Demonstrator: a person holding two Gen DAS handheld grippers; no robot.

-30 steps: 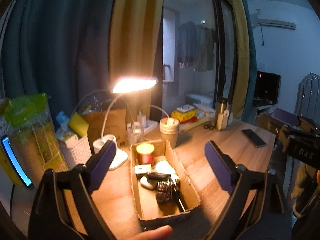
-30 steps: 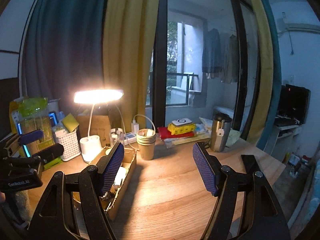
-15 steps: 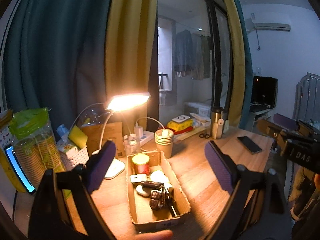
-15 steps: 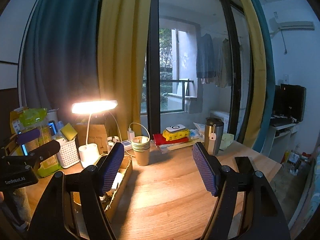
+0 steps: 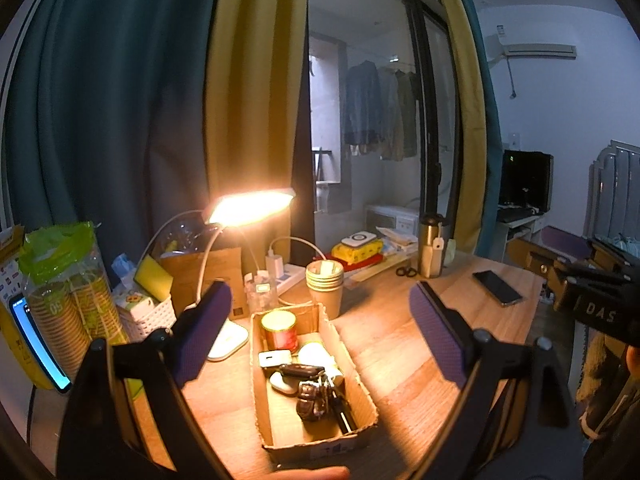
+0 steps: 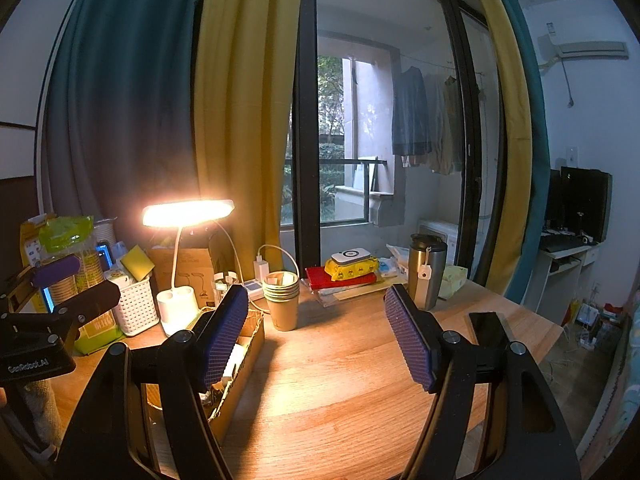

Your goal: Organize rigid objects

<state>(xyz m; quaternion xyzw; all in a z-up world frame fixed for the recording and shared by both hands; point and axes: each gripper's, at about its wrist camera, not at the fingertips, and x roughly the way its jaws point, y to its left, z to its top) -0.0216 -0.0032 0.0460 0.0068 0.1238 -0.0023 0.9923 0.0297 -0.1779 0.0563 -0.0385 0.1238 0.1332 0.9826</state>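
Two tongs up over the wooden desk [image 6: 340, 392], both spread wide w/ nothing between the pads. Left tongs [image 5: 320, 340] hang above a cardboard box [image 5: 360, 384], which sits right in the gap between the fingers. Inside the box: red can [image 5: 279, 330] at the far end, then a small white gadget [image 5: 275, 358], a white rounded thing [image 5: 314, 354], a black car key [image 5: 301, 369] and a bunch of keys [image 5: 320, 398] nearer the tongs. A fingertip [image 5: 316, 473] shows at the bottom edge, just below the box.

Right tongs [image 6: 312, 336] point over bare desk; box is off to their left side, partly behind the left pad. Straight ahead of them a stack of paper cups [image 6: 282, 296]; past the right pad a steel mug [image 6: 426, 270] and a dark phone [image 6: 486, 326] lying flat. Lit desk lamp [image 6: 188, 213] & white basket [image 6: 134, 310] further left, near the box's far end.
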